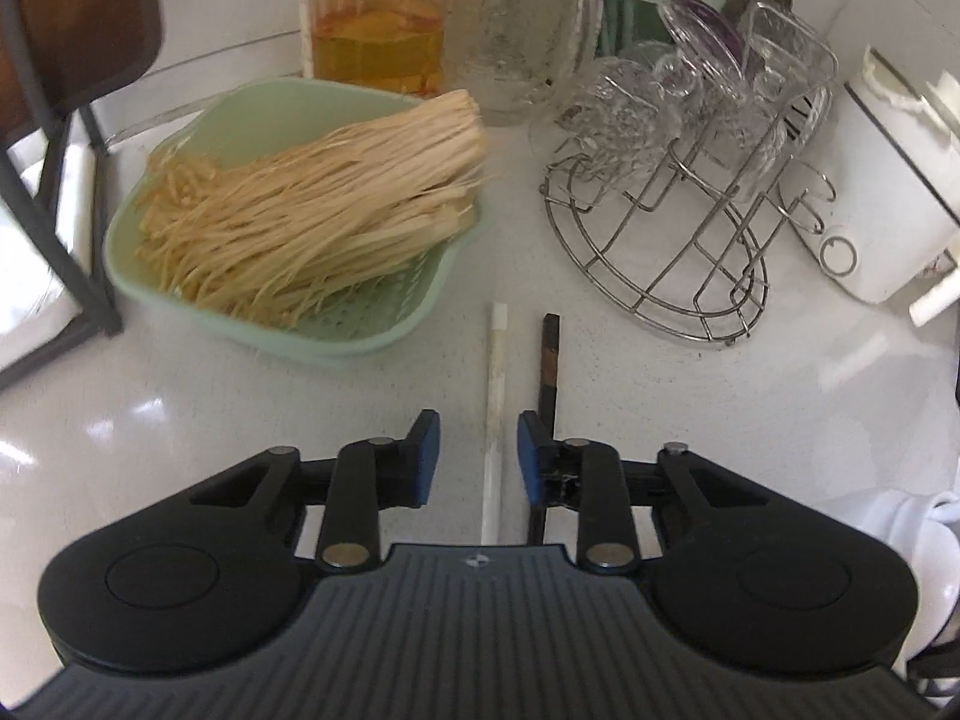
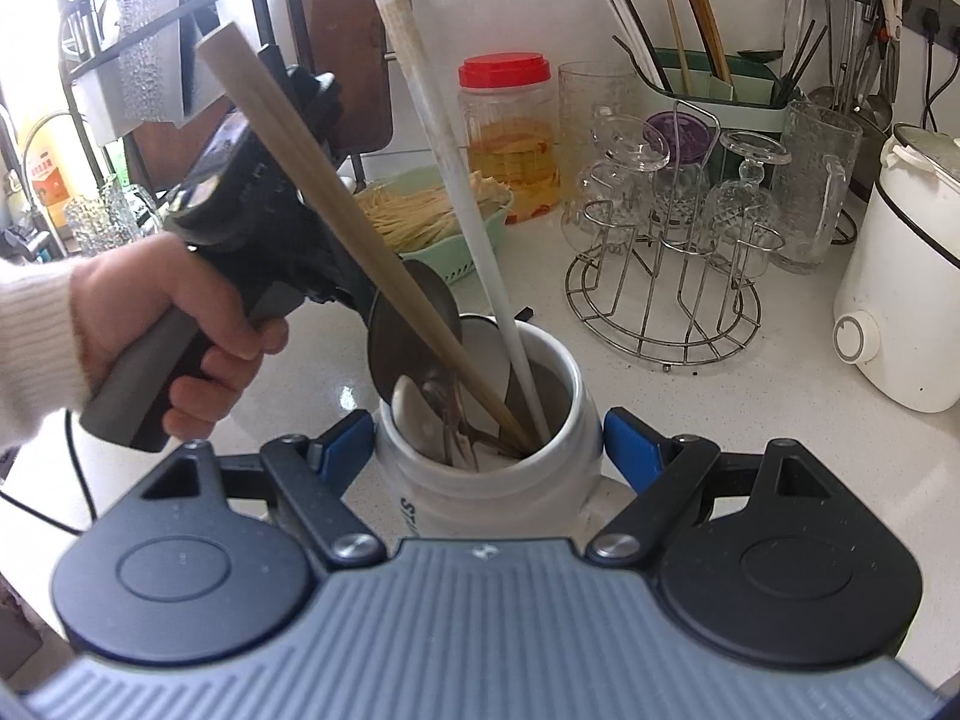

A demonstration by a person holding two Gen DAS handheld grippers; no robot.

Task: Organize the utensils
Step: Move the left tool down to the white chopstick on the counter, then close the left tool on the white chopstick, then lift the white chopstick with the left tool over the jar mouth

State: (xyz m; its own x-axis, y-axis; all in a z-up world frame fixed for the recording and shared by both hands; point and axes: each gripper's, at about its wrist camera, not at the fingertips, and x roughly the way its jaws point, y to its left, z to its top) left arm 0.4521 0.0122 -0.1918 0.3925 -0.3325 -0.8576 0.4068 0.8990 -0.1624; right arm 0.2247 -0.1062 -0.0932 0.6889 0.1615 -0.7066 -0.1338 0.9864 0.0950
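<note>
In the left wrist view a white chopstick (image 1: 495, 408) lies on the pale counter (image 1: 240, 432), and a dark chopstick (image 1: 549, 360) lies parallel just right of it. My left gripper (image 1: 477, 459) straddles the white chopstick, with its blue pads (image 1: 426, 462) clear of it on both sides. The dark chopstick runs under the right finger. In the right wrist view my right gripper (image 2: 486, 444) is shut on a white utensil jar (image 2: 510, 492). The jar holds wooden chopsticks (image 2: 336, 210), a second white chopstick (image 2: 456, 168), a metal spoon (image 2: 408, 330) and white spoons (image 2: 414, 414).
A green colander of pale strands (image 1: 288, 210) sits beyond the chopsticks to the left, with a wire glass rack (image 1: 690, 210) to the right. Behind stand a jar of orange liquid (image 1: 378, 30), a white appliance (image 1: 888, 210) and a green chopstick holder (image 2: 714, 96). A hand (image 2: 180, 312) holds the left gripper's handle.
</note>
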